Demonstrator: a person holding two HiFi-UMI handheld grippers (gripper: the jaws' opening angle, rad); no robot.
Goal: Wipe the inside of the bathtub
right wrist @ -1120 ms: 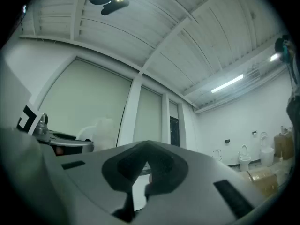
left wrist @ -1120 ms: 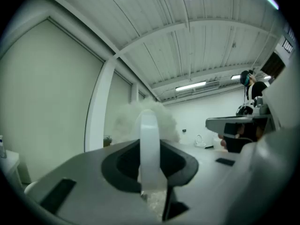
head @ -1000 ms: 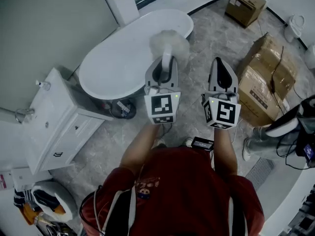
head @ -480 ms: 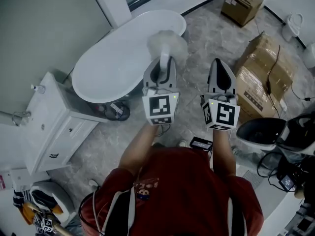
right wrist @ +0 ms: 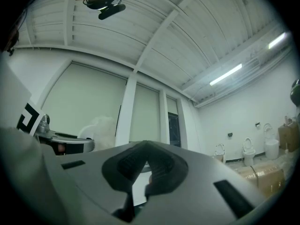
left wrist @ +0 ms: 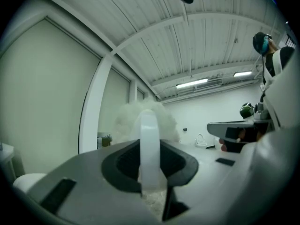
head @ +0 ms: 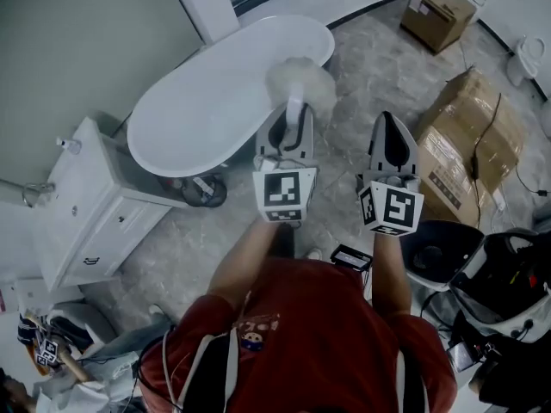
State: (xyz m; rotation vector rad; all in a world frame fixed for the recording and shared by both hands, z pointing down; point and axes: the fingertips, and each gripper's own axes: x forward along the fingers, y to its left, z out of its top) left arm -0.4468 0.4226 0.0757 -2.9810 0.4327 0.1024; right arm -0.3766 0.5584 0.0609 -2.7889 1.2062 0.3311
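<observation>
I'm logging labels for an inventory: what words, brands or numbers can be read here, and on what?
No text is readable.
White label on the small cardboard box: too small to read.
Print on the large cardboard box: too blurred.
Chest graphic on the red shirt: unreadable.
Cubes on the left gripper and right gripper: square markers, no letters.

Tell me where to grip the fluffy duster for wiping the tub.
Grip the duster by its thin white handle, just below the fluffy head, coming from the handle end with fingers on either side. The left gripper holds it this way, leaving the head free.
</observation>
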